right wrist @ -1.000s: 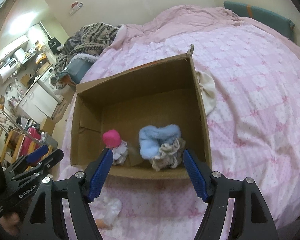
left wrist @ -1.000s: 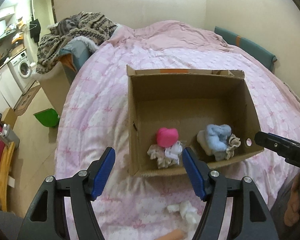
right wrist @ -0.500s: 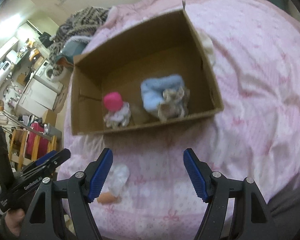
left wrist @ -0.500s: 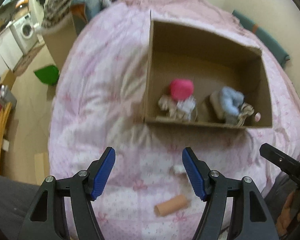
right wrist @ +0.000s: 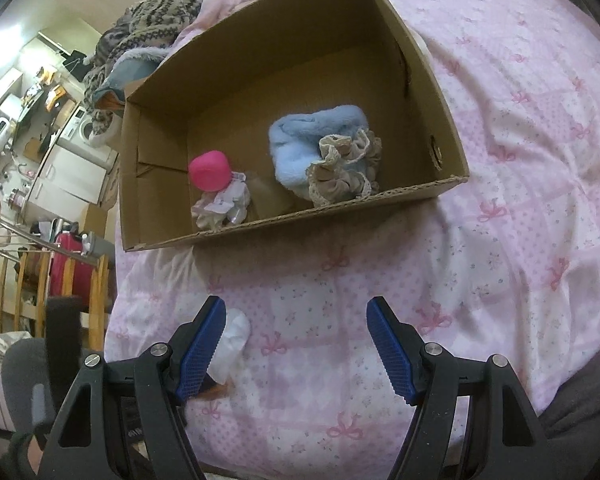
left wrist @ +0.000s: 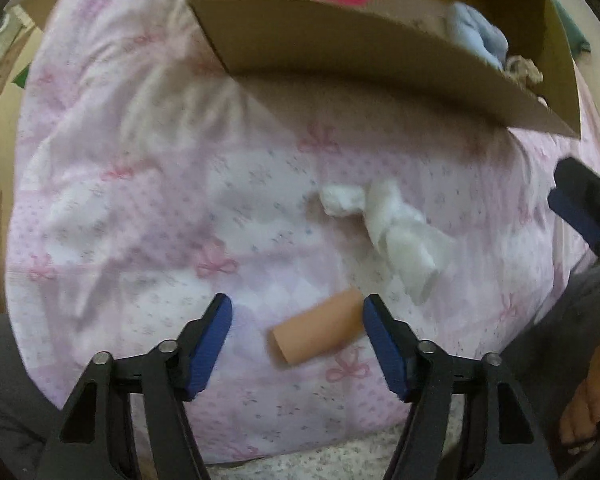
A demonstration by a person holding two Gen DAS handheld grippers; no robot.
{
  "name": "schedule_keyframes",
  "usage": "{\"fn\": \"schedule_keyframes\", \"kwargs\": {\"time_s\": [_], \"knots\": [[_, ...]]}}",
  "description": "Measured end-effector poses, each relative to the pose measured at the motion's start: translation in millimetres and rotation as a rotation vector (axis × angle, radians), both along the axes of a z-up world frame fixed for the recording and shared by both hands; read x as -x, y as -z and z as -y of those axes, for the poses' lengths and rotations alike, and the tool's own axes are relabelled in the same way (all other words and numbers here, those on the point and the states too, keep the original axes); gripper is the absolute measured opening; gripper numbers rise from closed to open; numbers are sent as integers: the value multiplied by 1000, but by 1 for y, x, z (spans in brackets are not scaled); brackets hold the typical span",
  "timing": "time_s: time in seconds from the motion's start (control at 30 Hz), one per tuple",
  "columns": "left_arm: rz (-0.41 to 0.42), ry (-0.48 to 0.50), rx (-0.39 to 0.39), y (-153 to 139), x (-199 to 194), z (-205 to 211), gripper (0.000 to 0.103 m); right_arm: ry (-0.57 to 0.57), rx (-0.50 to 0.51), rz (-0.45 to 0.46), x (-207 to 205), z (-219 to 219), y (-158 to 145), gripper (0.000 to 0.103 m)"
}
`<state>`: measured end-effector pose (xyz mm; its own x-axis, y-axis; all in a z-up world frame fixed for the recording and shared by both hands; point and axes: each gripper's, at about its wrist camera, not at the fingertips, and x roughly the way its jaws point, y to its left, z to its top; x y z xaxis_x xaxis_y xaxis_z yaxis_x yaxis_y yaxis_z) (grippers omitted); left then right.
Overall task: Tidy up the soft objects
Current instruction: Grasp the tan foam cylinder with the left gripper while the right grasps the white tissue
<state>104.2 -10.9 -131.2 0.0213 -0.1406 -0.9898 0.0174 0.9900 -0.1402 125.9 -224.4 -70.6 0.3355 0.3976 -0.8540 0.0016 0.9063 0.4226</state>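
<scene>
A tan cardboard tube (left wrist: 316, 330) lies on the pink bedspread between the open jaws of my left gripper (left wrist: 298, 340). A crumpled white tissue (left wrist: 392, 228) lies just beyond it, also seen in the right wrist view (right wrist: 232, 340). The cardboard box (right wrist: 340, 206) holds a pink ball (right wrist: 210, 170), a white frilly cloth (right wrist: 222, 208), a light blue fluffy cloth (right wrist: 312, 148) and a beige lace scrunchie (right wrist: 344, 168). My right gripper (right wrist: 296, 344) is open and empty above the bedspread in front of the box.
The box's near wall (left wrist: 380, 60) stands just beyond the tissue. A patterned blanket (right wrist: 152, 28) lies at the bed's far left. Chairs and a red bag (right wrist: 66, 268) stand on the floor left of the bed.
My left gripper has dropped down and forward, so the tube now sits between its fingers. My right gripper has pulled back a little from the box.
</scene>
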Motion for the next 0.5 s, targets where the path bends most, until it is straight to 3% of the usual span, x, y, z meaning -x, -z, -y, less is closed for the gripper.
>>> {"fn": "schedule_keyframes", "kwargs": {"time_s": [0.03,0.1,0.17,0.3,0.4,0.5], "knots": [[-11,20,-7,3,1,4,52,-1,0,-4,-1,-1,1,77],[-24,48,0,5,4,10,34,-4,4,-10,-3,-3,3,77],[-28,78,1,5,7,16,30,-9,9,-13,-3,-4,5,77],[-30,114,16,0,15,24,12,-13,15,-25,-4,-4,7,77],[-12,87,51,-12,17,18,9,-19,-3,-37,-5,-4,10,77],[57,20,68,-32,17,4,9,-35,-29,-38,-6,-7,11,77]]}}
